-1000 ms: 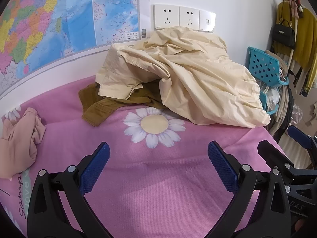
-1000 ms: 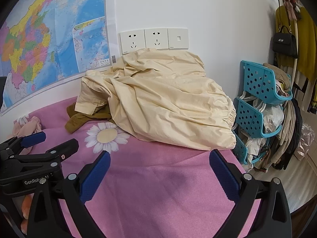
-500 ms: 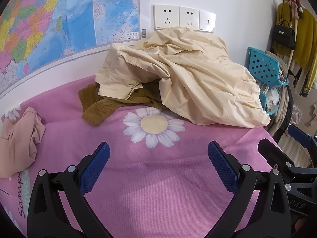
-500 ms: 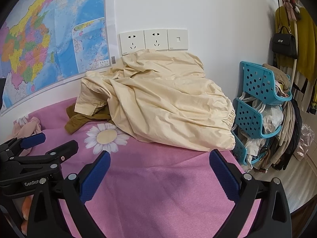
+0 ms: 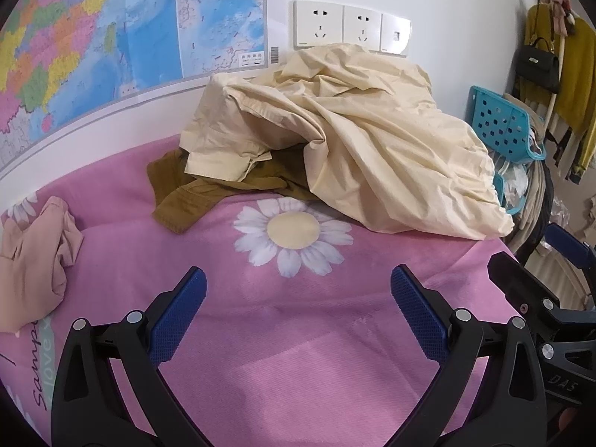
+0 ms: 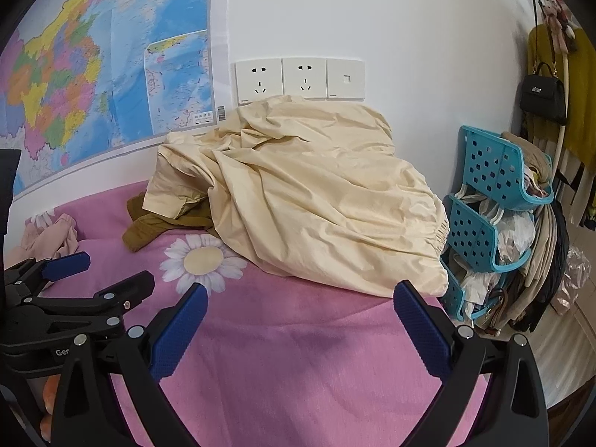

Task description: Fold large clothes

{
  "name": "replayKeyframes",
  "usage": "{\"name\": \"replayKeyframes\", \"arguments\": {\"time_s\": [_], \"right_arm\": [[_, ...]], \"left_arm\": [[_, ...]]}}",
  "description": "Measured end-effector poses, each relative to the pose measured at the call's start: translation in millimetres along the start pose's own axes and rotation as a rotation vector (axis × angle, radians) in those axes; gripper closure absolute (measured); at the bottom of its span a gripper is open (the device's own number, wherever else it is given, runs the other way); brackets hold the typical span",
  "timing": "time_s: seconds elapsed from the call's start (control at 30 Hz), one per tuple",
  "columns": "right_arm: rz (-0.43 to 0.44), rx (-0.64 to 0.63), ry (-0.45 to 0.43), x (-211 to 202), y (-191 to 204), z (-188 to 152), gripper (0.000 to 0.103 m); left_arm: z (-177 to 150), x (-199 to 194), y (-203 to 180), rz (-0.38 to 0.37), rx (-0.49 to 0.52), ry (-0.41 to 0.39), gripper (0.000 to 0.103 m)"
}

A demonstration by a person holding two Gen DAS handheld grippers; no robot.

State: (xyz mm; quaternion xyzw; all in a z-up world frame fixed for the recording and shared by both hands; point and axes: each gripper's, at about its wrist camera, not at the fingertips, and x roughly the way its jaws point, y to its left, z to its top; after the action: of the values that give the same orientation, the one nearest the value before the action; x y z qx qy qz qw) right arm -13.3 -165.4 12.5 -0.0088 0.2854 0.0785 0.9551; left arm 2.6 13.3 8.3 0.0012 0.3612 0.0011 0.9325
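Observation:
A large cream-yellow garment (image 5: pixel 357 141) (image 6: pixel 316 201) lies crumpled in a heap against the wall at the back of the pink bed cover (image 5: pixel 298 354) (image 6: pixel 298 365). Partly under it is an olive-brown garment (image 5: pixel 186 201) (image 6: pixel 149 231). A small pale pink garment (image 5: pixel 37 257) (image 6: pixel 52 238) lies at the left. My left gripper (image 5: pixel 298 287) hovers open over the cover, short of the heap, nothing between its fingers. My right gripper (image 6: pixel 300 298) is open too, just before the cream heap's near edge. Each gripper shows in the other's view, side by side.
A wall map (image 5: pixel 111 29) and white sockets (image 6: pixel 298 78) are behind the heap. Beyond the bed's right edge stand blue stacked baskets (image 6: pixel 491 201) with clothes. A black handbag (image 6: pixel 542 93) and yellow garments hang on the far right. A daisy print (image 5: pixel 294 231) marks the cover.

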Motion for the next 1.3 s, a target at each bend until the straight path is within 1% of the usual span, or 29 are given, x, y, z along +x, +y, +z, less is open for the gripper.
{"name": "replayKeyframes", "arguments": {"time_s": [0.2, 0.37, 0.5, 0.57, 0.67, 0.77, 0.87, 0.93, 1.0, 1.03, 1.1, 1.17, 1.2, 1.23, 1.27, 1.3], "right_arm": [[-0.005, -0.041, 0.003, 11, 4, 7, 0.006], [0.023, -0.119, -0.003, 34, 19, 28, 0.006], [0.024, -0.218, 0.001, 67, 42, 48, 0.006], [0.040, -0.273, -0.001, 89, 58, 60, 0.006], [0.053, -0.311, 0.007, 120, 77, 76, 0.006], [0.052, -0.377, 0.000, 146, 100, 85, 0.006], [0.059, -0.445, -0.001, 169, 124, 86, 0.006], [0.042, -0.485, -0.004, 182, 136, 85, 0.006], [0.050, -0.516, -0.002, 193, 145, 84, 0.013], [0.042, -0.526, -0.003, 198, 150, 84, 0.017], [0.024, -0.548, -0.007, 208, 157, 84, 0.021], [-0.013, -0.573, -0.017, 215, 161, 84, 0.039], [-0.022, -0.577, -0.016, 217, 161, 84, 0.045], [-0.024, -0.572, -0.018, 217, 159, 85, 0.058], [-0.013, -0.565, -0.016, 215, 157, 87, 0.066], [-0.005, -0.559, -0.020, 213, 155, 89, 0.072]], "left_arm": [[4, 10, 8, 0.016, -0.006, 0.012, 0.005], [11, 24, 29, 0.057, -0.031, 0.024, 0.005], [18, 35, 54, 0.099, -0.056, 0.034, 0.005], [21, 40, 65, 0.120, -0.066, 0.034, 0.005], [26, 49, 83, 0.146, -0.087, 0.041, 0.005], [29, 56, 96, 0.169, -0.100, 0.050, 0.005], [30, 65, 111, 0.190, -0.117, 0.063, 0.005], [31, 69, 117, 0.198, -0.126, 0.071, 0.005], [31, 74, 126, 0.205, -0.137, 0.077, 0.005], [31, 76, 129, 0.208, -0.140, 0.083, 0.005], [32, 80, 135, 0.212, -0.144, 0.088, 0.005], [31, 84, 139, 0.214, -0.147, 0.093, 0.005], [31, 86, 142, 0.210, -0.149, 0.093, 0.005], [30, 87, 144, 0.209, -0.151, 0.094, 0.005], [30, 88, 146, 0.210, -0.153, 0.096, 0.005], [30, 89, 148, 0.210, -0.156, 0.097, 0.005]]}}
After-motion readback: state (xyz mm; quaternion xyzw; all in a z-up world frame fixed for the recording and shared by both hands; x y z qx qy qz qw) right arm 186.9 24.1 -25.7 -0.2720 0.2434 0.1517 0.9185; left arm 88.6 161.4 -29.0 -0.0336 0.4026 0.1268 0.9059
